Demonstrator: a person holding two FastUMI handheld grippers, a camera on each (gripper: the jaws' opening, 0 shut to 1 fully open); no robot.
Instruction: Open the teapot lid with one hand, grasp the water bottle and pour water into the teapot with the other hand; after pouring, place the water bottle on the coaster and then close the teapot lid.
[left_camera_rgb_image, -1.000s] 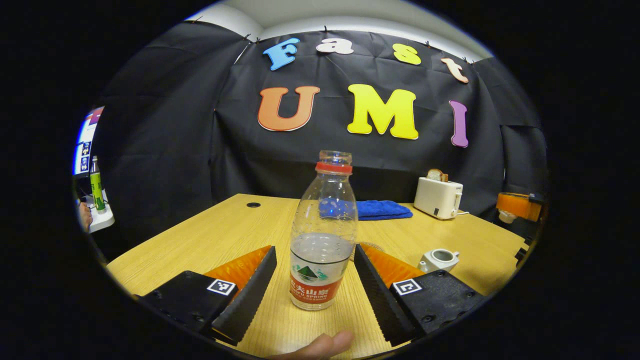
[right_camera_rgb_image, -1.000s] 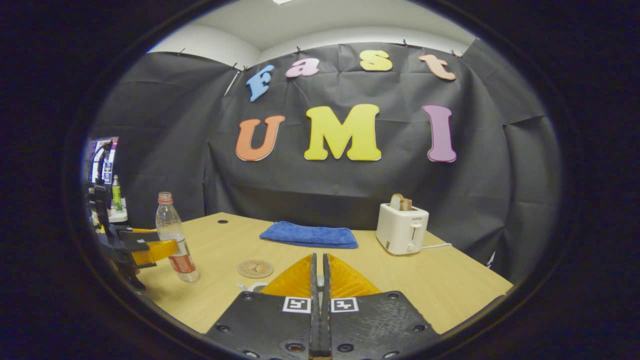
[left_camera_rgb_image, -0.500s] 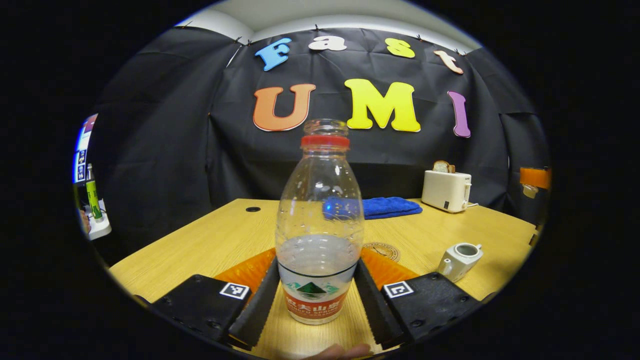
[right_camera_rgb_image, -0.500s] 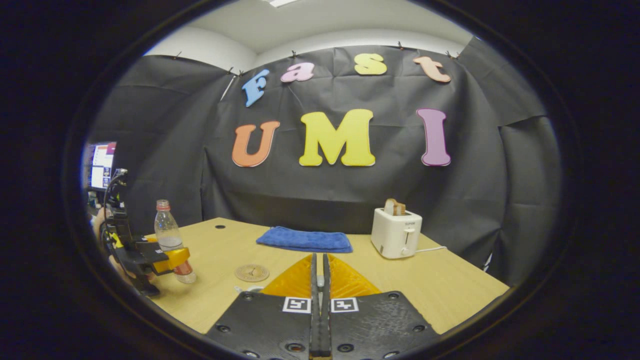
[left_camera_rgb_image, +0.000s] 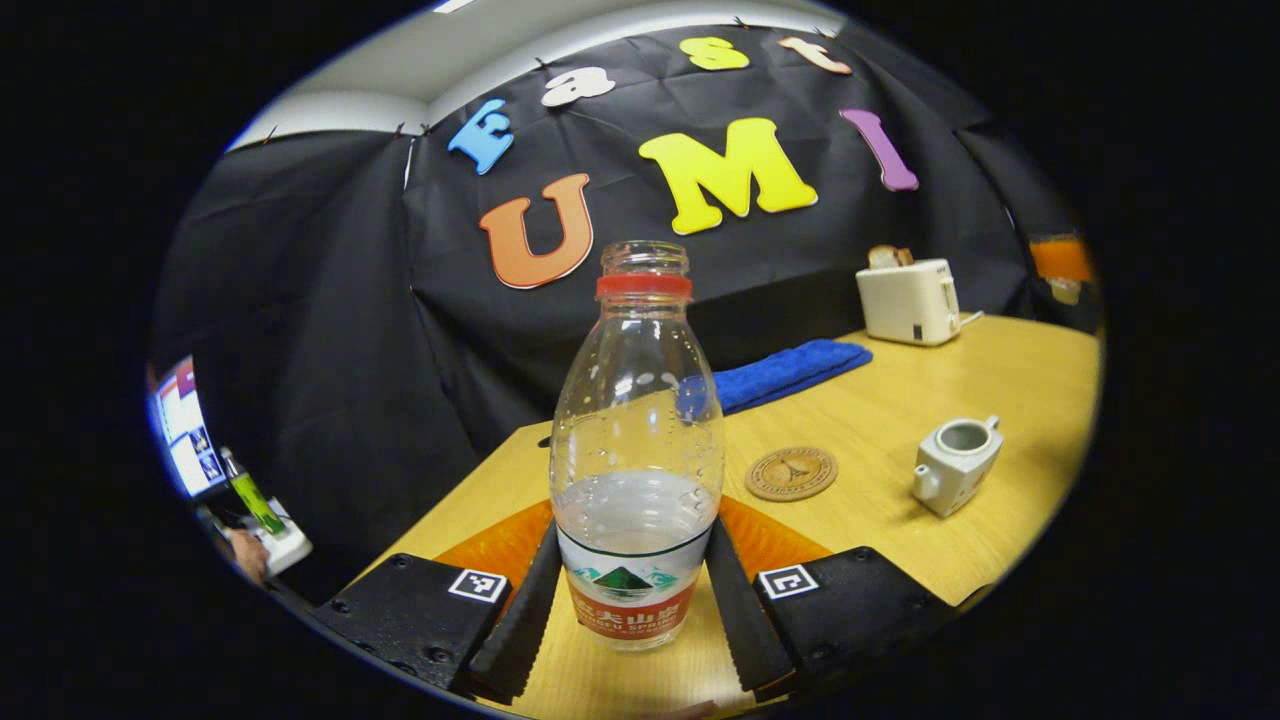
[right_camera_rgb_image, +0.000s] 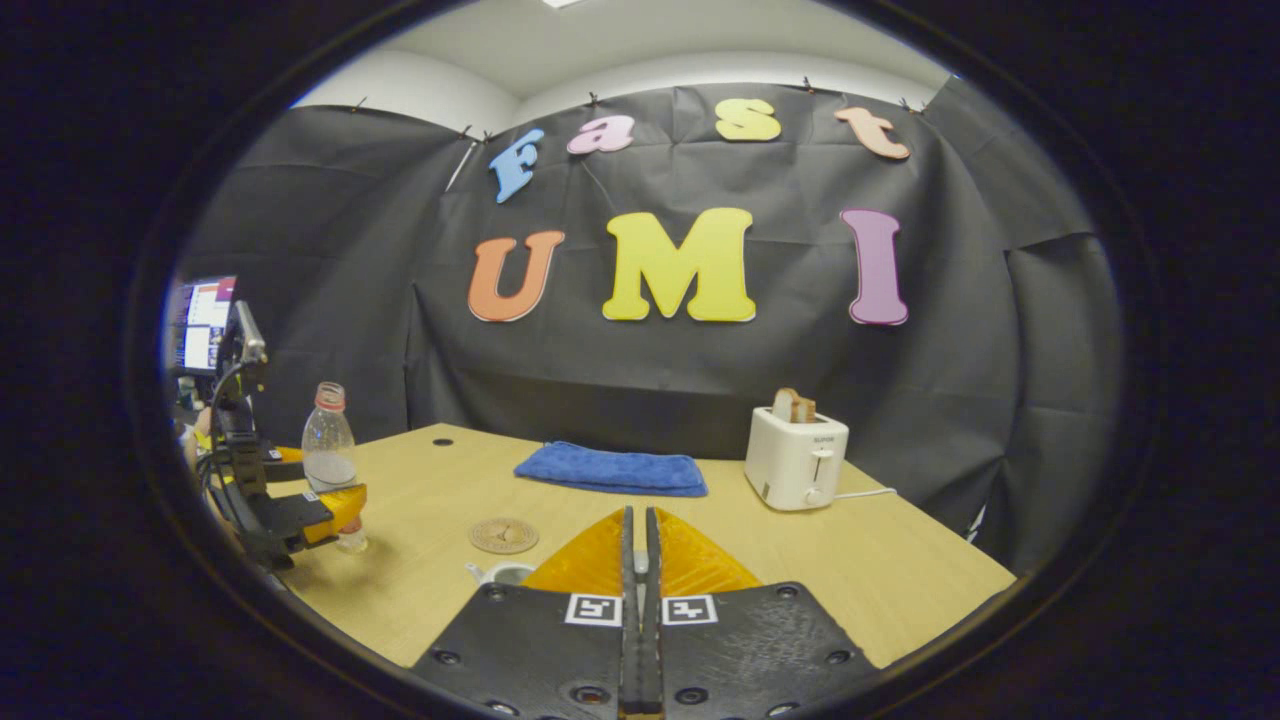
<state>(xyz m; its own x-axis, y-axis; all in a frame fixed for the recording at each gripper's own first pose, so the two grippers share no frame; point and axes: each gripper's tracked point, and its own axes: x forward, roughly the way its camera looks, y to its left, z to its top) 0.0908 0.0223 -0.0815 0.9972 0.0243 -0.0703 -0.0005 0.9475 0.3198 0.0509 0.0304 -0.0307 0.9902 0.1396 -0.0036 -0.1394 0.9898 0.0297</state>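
Tilted and lifted since a moment ago, my left gripper (left_camera_rgb_image: 630, 605) clamps the clear plastic water bottle (left_camera_rgb_image: 636, 450); right of it sit the round cork coaster (left_camera_rgb_image: 791, 473) and lidless white teapot (left_camera_rgb_image: 955, 464). My right gripper (right_camera_rgb_image: 637, 560) is closed, its contents hidden.

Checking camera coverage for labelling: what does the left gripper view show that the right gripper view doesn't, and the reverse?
Left gripper view: the left gripper with its tongs pressed on the water bottle at its label, the water level, and the whole teapot with its mouth open.

Right gripper view: the right gripper with its tongs shut together, and the left gripper seen from outside.

Both: bottle, round coaster, blue towel, toaster, wooden table.
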